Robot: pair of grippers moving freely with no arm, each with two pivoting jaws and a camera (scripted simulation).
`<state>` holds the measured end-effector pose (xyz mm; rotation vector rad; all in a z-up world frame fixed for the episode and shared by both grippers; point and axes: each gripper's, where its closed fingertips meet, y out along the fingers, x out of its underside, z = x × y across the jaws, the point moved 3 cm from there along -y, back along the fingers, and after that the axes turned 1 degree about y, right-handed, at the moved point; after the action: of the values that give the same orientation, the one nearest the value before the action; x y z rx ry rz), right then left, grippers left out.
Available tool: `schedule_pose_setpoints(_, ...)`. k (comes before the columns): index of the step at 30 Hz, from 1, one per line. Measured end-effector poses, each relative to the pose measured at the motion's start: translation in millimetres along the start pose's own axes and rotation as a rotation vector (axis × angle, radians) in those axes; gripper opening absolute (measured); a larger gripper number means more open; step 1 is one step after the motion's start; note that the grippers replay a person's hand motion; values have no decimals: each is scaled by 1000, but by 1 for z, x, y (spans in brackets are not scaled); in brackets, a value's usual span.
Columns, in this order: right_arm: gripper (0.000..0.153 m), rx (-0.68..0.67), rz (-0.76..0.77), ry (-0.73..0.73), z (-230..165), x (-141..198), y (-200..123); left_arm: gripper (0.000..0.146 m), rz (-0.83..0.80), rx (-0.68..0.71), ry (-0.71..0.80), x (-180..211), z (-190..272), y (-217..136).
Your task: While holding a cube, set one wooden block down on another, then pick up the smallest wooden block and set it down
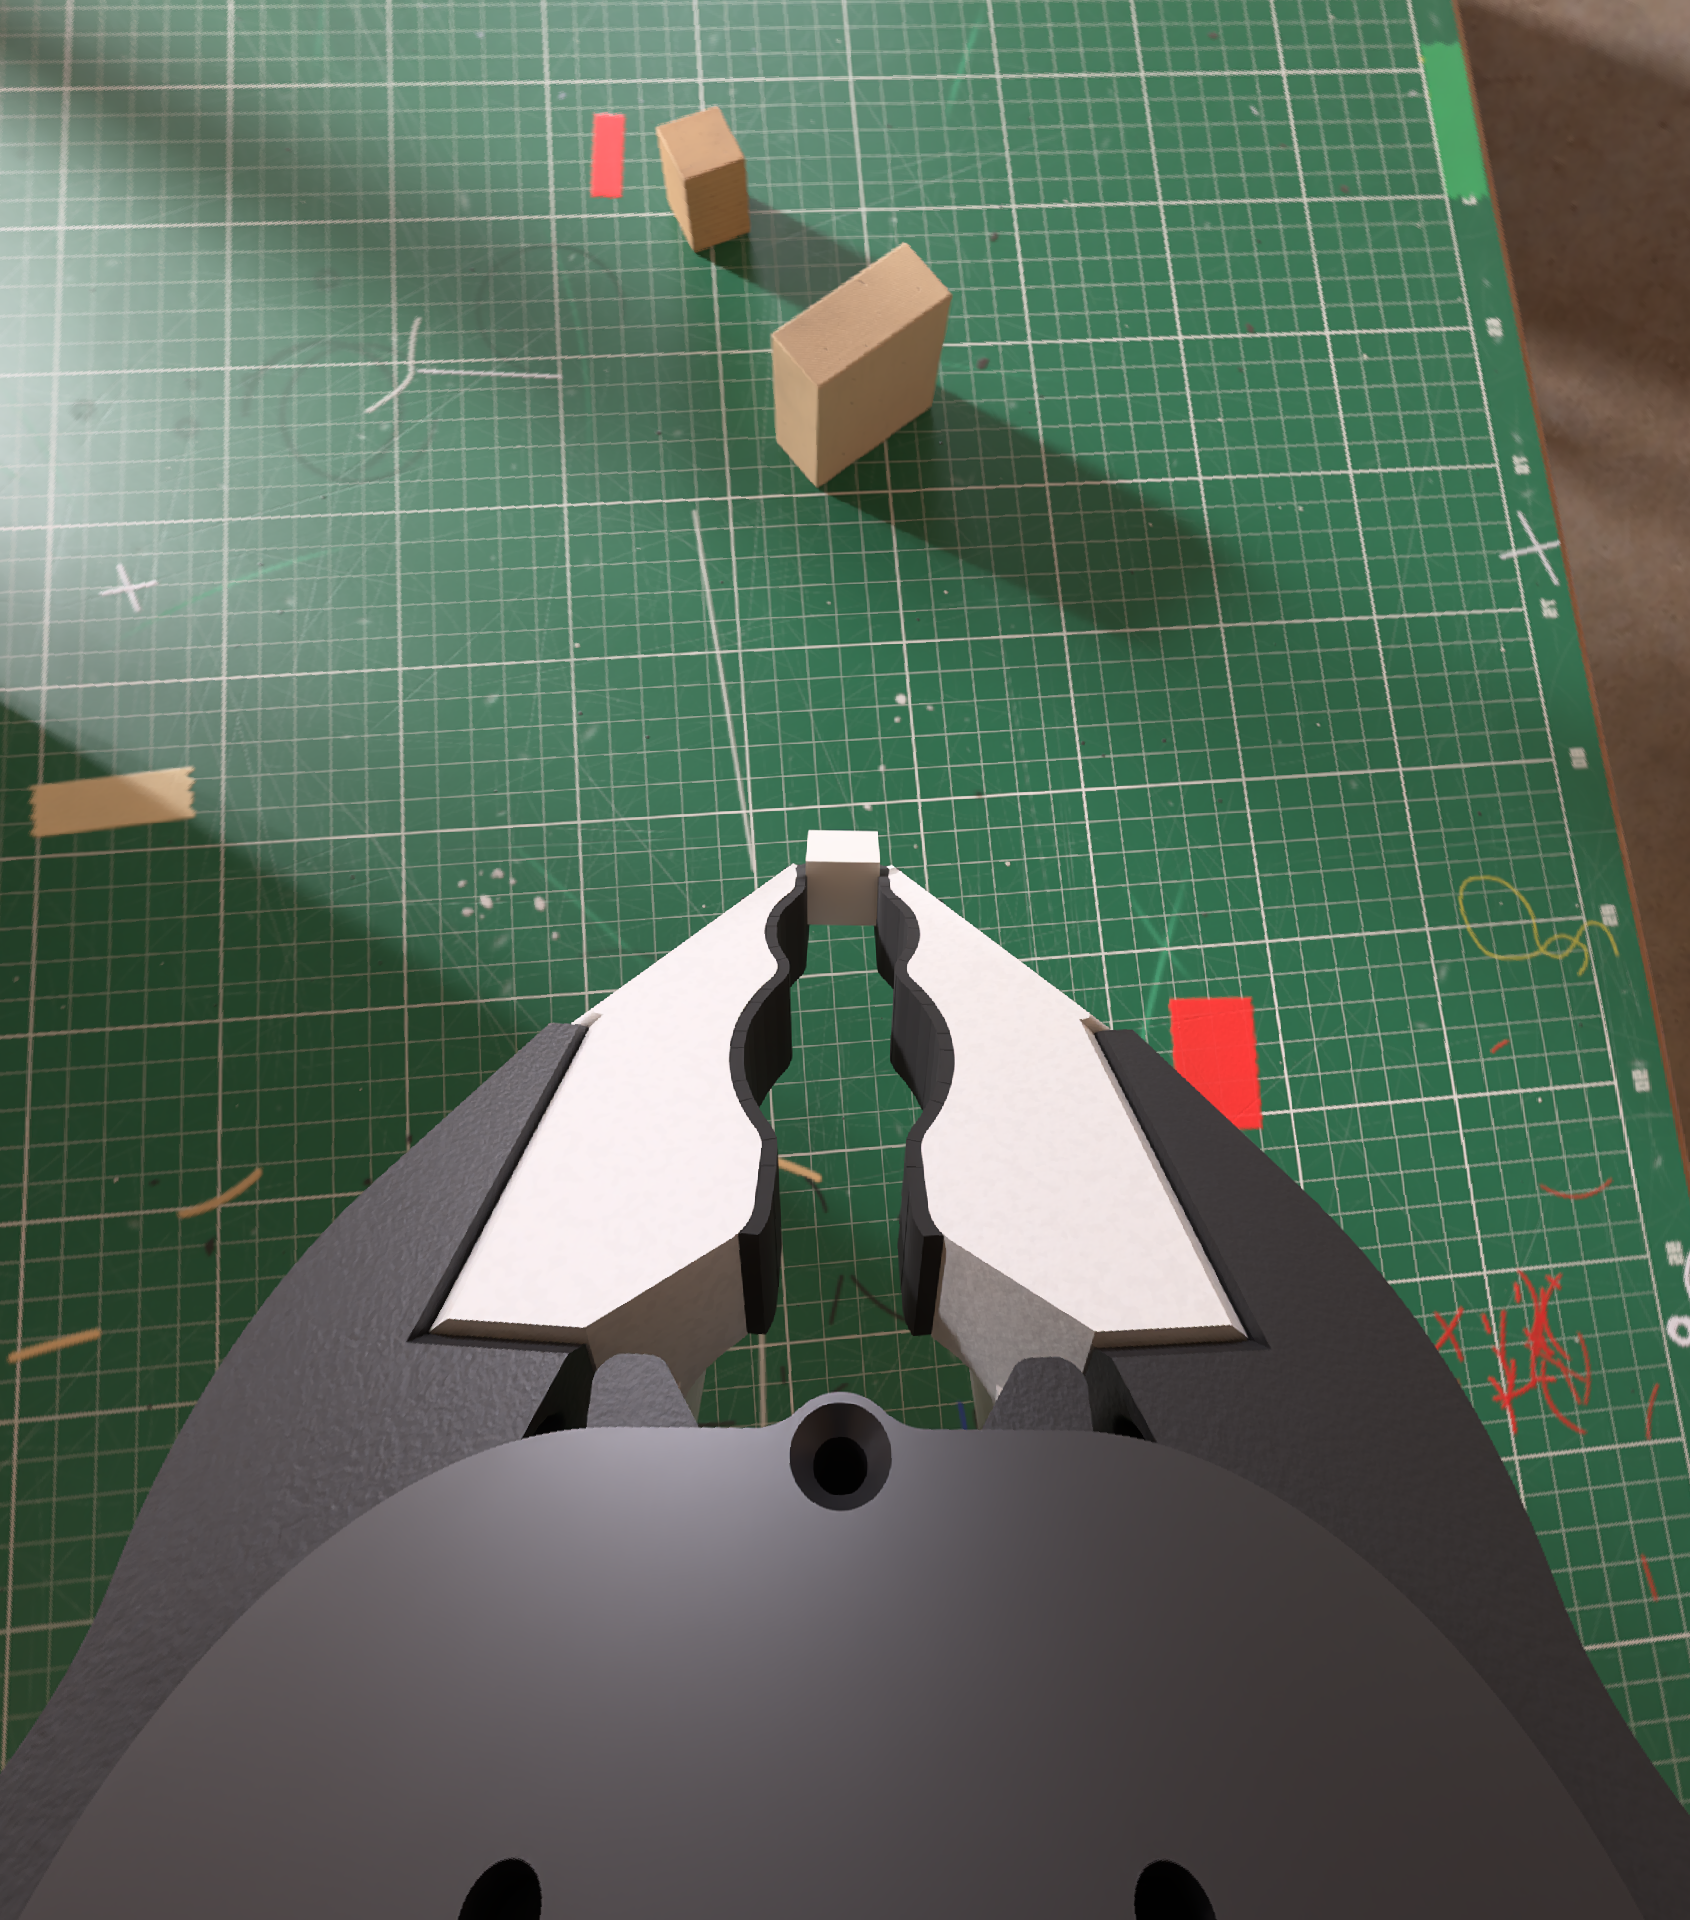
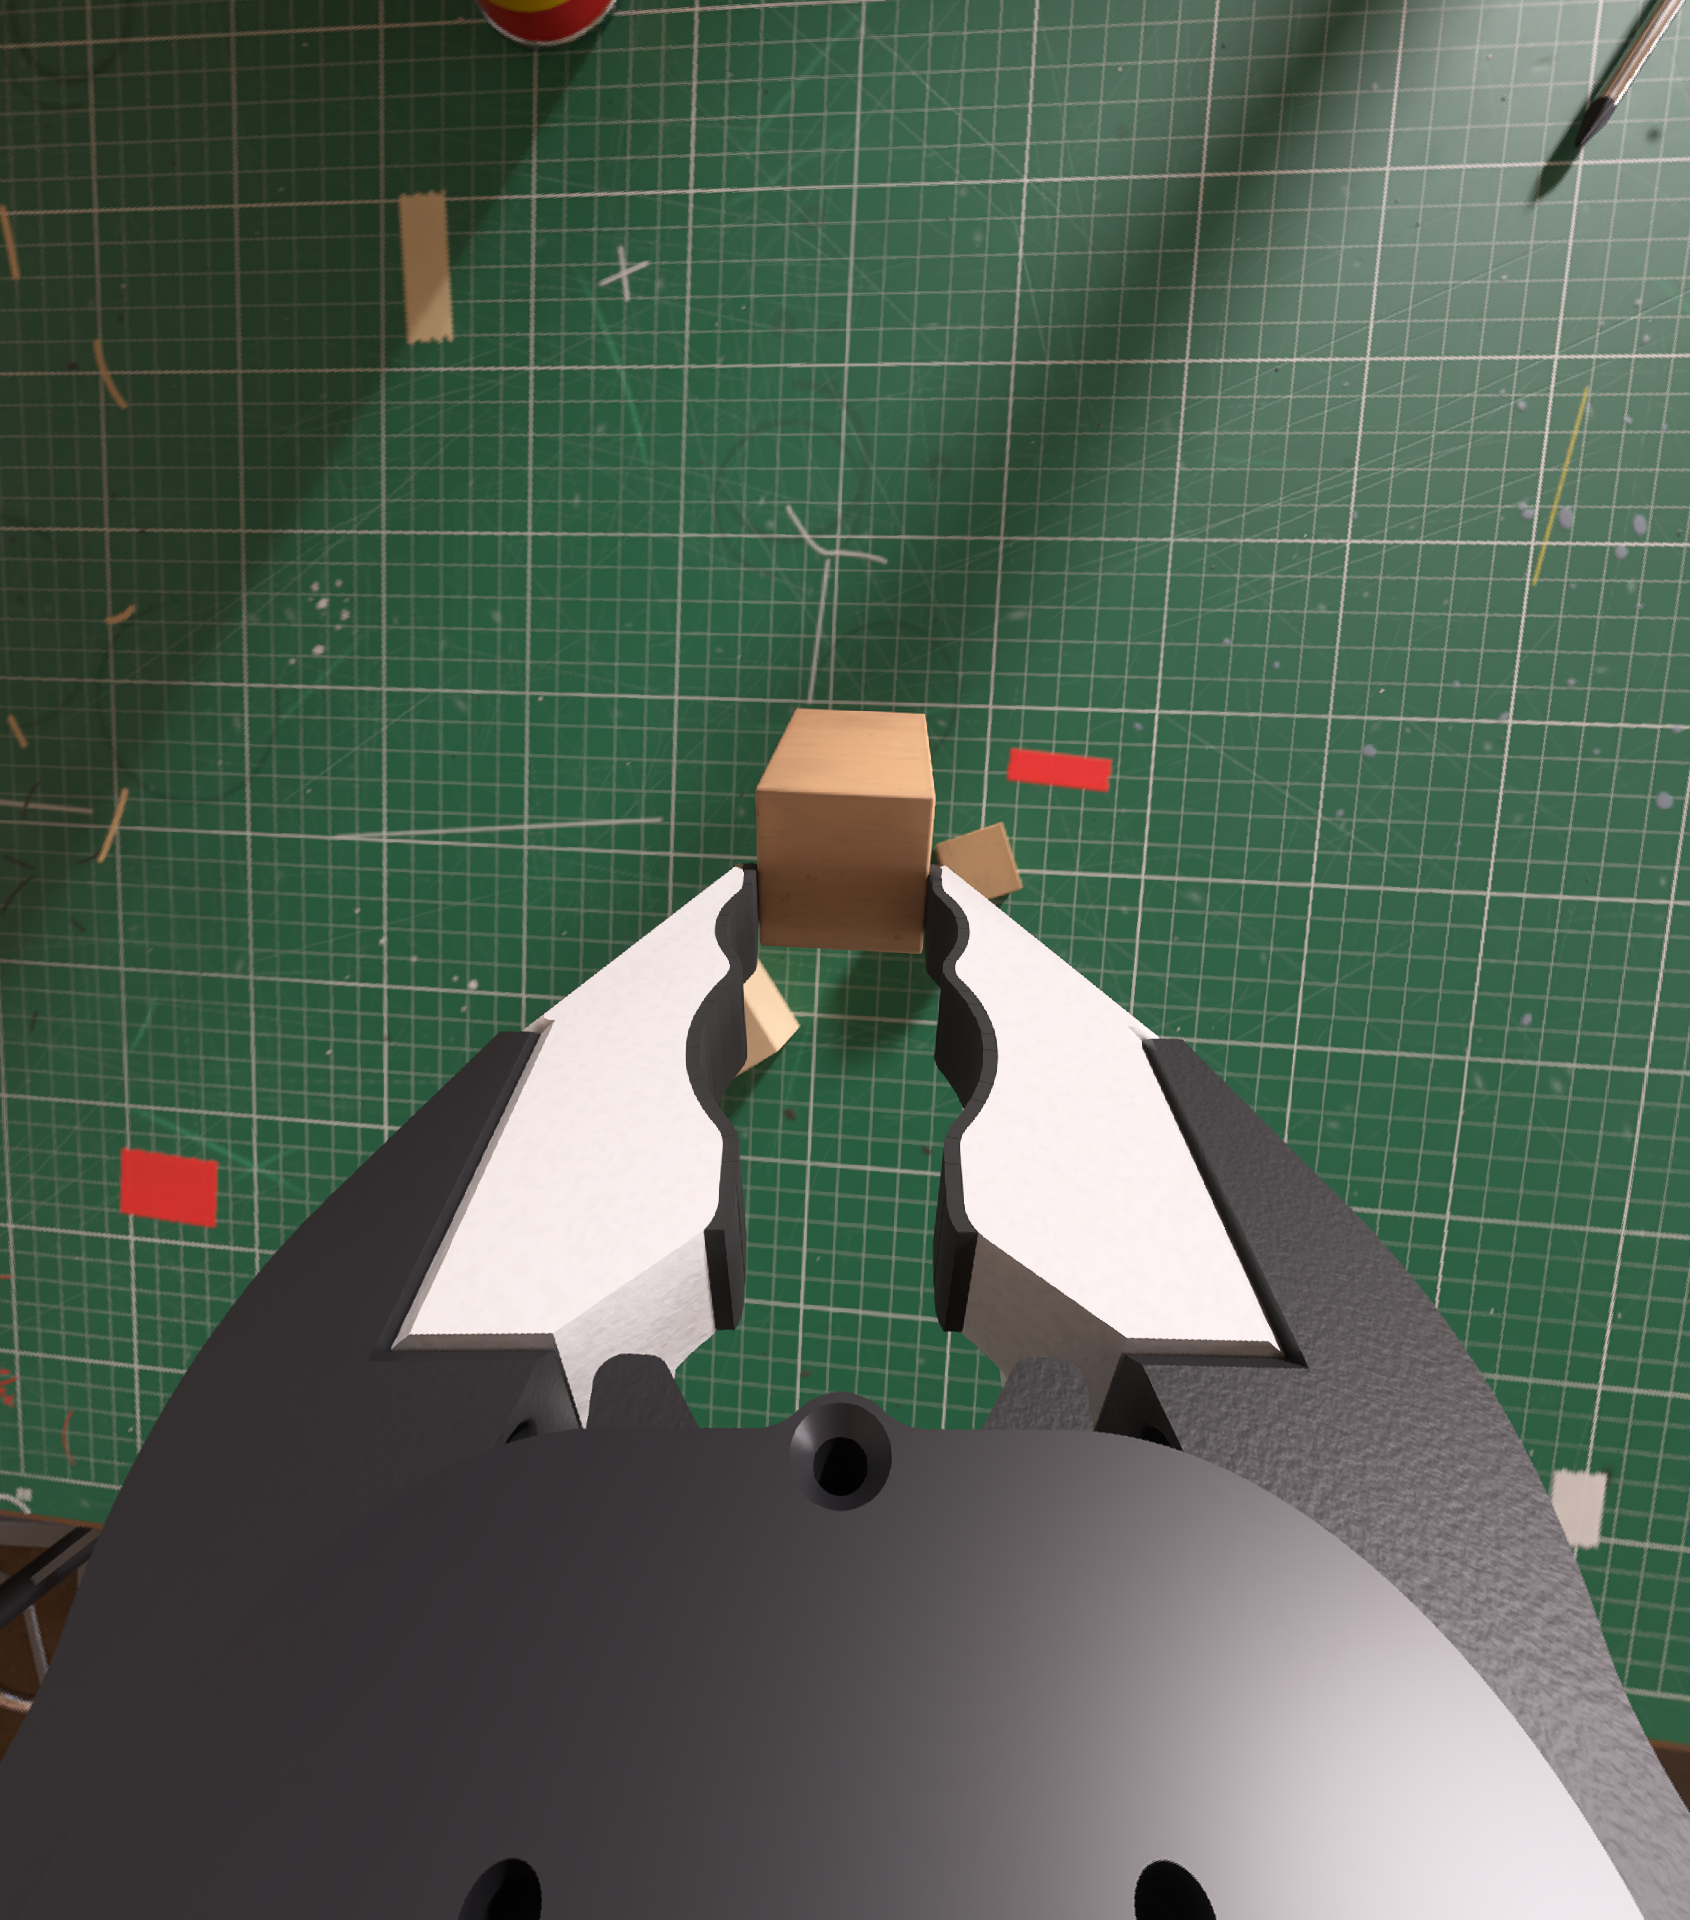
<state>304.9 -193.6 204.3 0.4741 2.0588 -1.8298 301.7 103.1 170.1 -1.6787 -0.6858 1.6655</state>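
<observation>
In the left wrist view my left gripper (image 1: 841, 885) is shut on a small white cube (image 1: 842, 868), above the green cutting mat (image 1: 301, 520). Far ahead on the mat stand a small wooden block (image 1: 706, 177) and a larger wooden block (image 1: 856, 364), apart from each other. In the right wrist view my right gripper (image 2: 843, 888) is shut on a wooden block (image 2: 843, 831), held above the mat (image 2: 1340, 727). Below it the small block (image 2: 978, 860) peeks out at the right. The larger block (image 2: 768, 1013) shows partly behind the left finger.
Red tape pieces (image 1: 1215, 1060) (image 1: 607, 156) (image 2: 168, 1187) and a masking tape strip (image 1: 112, 800) lie flat on the mat. The mat's right edge (image 1: 1589, 623) borders a brown table. A pen (image 2: 1630, 73) and a red-and-yellow round object (image 2: 545, 16) lie far off.
</observation>
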Motion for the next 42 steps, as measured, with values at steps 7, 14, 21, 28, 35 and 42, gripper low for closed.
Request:
schedule_pose_setpoints(7,32,-43,-37,-10,-37,30,-16,11,-22,45,63,7,5,10)
schedule_pose_setpoints(14,32,-48,-150,-52,-49,58,-2,11,-40,46,60,16,3,10)
schedule_pose_setpoints(21,32,-79,-220,-121,-47,61,6,11,-49,12,35,24,-2,3)
schedule_pose_setpoints(28,32,-146,-288,-187,-59,64,22,11,-38,-16,-11,24,-4,1)
schedule_pose_setpoints(35,32,-110,-359,-288,-56,65,35,11,-48,-24,-31,30,-2,1)
schedule_pose_setpoints(42,32,-116,-438,-451,-47,71,42,11,-46,-30,-37,29,-2,1)
